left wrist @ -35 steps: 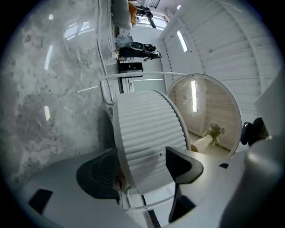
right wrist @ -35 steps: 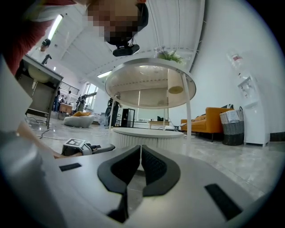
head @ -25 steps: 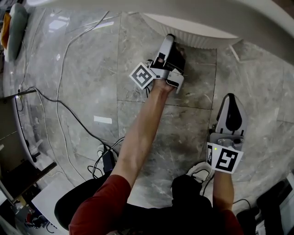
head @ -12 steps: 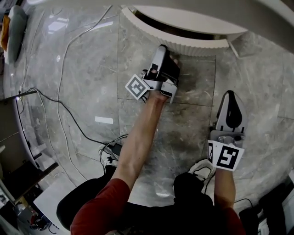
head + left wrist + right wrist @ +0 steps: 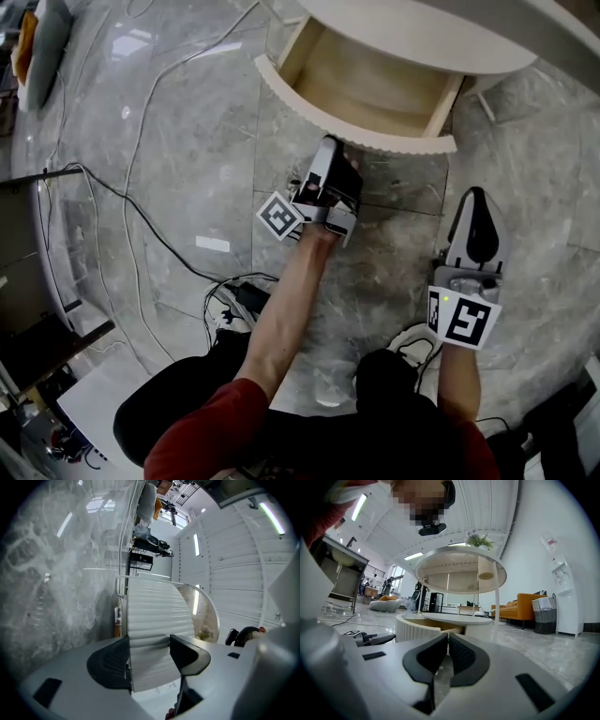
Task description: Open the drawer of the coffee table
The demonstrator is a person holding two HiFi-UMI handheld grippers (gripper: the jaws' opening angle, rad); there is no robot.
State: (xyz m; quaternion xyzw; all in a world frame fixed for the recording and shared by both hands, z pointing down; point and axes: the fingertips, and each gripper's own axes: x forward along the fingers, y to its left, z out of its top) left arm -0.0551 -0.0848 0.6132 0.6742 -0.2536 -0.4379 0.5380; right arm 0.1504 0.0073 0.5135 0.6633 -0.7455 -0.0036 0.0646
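Your L tongs (image 5: 150, 660) grip the drawer (image 5: 375, 94) front, drawer open under table (image 5: 422, 37); R tongs (image 5: 446, 651) clenched, empty.

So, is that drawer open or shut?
Open. The drawer sticks out from under the table, bare wooden inside showing; the left gripper holds its ribbed front.

The curved white ribbed drawer front (image 5: 394, 141) is striped with thin straight lines. The inside of the wooden drawer (image 5: 375, 80) is coloured pale tan. The shiny stone floor (image 5: 169, 141) is grey and is streaked with lighter cloudy marks. The left tool (image 5: 339, 155) and the right tool (image 5: 473, 202) are coloured light grey, with black pads. Black-and-white square patterns are printed on the left marker cube (image 5: 281, 216) and the right marker cube (image 5: 464, 321). A dark red sleeve (image 5: 202, 436) is worn.
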